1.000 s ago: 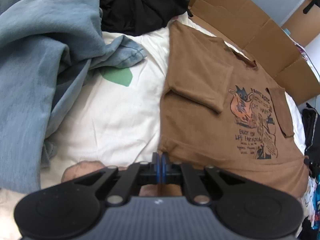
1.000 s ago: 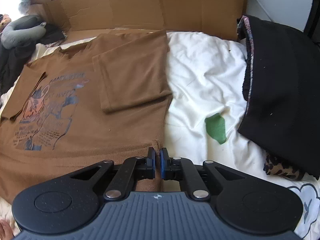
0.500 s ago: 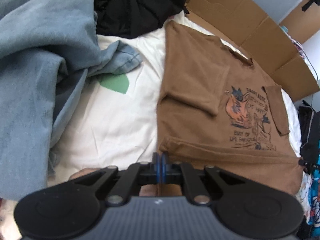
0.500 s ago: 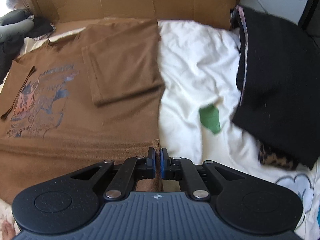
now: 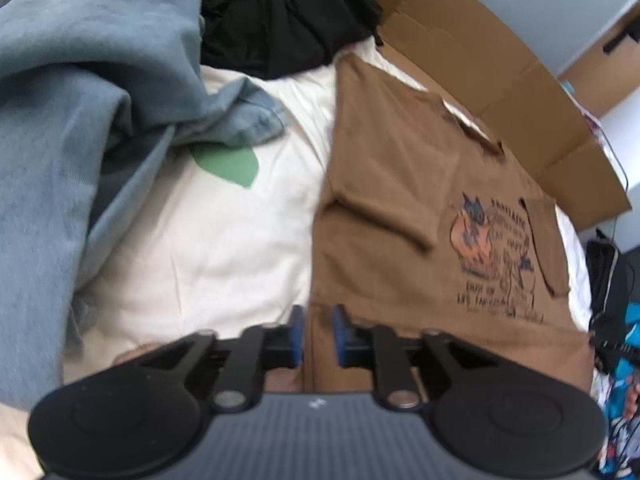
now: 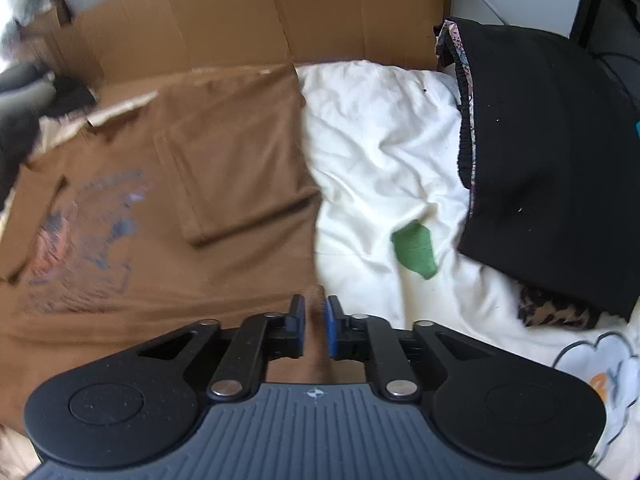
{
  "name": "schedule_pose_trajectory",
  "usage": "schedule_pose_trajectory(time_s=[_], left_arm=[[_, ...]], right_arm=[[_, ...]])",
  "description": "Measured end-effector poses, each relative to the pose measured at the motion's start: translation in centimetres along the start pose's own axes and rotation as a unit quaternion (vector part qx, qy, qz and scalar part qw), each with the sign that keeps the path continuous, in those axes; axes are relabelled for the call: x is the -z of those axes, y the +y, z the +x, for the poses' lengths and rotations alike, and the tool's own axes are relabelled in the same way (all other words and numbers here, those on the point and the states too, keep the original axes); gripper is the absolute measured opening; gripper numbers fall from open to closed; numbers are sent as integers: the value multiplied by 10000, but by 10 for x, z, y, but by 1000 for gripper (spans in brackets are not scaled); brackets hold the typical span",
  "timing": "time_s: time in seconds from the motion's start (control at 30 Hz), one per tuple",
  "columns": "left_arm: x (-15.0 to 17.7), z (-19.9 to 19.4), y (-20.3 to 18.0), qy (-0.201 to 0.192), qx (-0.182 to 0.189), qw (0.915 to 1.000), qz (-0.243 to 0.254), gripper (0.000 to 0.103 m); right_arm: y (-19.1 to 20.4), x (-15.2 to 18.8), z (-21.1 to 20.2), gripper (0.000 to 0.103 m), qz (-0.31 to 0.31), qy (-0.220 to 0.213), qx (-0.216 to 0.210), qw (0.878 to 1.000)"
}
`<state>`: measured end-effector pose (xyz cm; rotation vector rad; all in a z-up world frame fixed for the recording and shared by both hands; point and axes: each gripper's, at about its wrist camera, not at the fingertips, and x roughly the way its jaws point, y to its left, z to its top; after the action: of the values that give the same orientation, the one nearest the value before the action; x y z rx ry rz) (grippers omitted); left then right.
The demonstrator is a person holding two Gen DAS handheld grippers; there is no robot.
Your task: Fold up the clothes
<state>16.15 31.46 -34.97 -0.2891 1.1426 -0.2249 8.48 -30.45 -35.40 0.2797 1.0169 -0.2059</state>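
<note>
Brown tee (image 5: 400, 184) lies flat on the white bedding (image 5: 208, 248), both sleeves tucked in, bottom hem turned up. Left gripper (image 5: 318, 334) & right gripper (image 6: 314, 328) are opening, hem corners between the jaws, no longer pinched. Left to do, prob: further folds to finish.

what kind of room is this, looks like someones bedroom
Most likely a bedroom: a brown t-shirt lies flat on a rumpled white bedsheet, heaps of other clothes sit on the bed, and flattened cardboard lines the wall behind.
</note>
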Motion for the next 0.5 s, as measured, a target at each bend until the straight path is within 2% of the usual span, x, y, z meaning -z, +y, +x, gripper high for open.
schedule_pose_trajectory(time_s=[0.03, 0.1, 0.17, 0.27, 0.33, 0.43, 0.5], left_arm=[[3, 1, -2, 14, 20, 10000, 49, 29], [6, 3, -4, 22, 29, 9999, 122, 35], [7, 9, -7, 26, 8, 9999, 129, 41], [5, 21, -12, 72, -7, 9995, 302, 44], [5, 29, -17, 123, -68, 9988, 476, 44], [7, 36, -20, 231, -120, 9977, 629, 40], [7, 38, -22, 260, -148, 9970, 717, 31]], right_arm=[[2, 1, 0, 32, -8, -50, -9, 10000], [5, 3, 2, 39, -15, -119, -10, 9999], [6, 4, 8, 41, -67, -19, -40, 10000], [13, 8, 17, 45, -576, 68, 102, 9983], [10, 12, 22, 47, -572, 108, 176, 9981], [1, 21, 24, 46, -343, -86, 72, 9993], [-3, 24, 25, 44, -212, -193, 26, 9996]])
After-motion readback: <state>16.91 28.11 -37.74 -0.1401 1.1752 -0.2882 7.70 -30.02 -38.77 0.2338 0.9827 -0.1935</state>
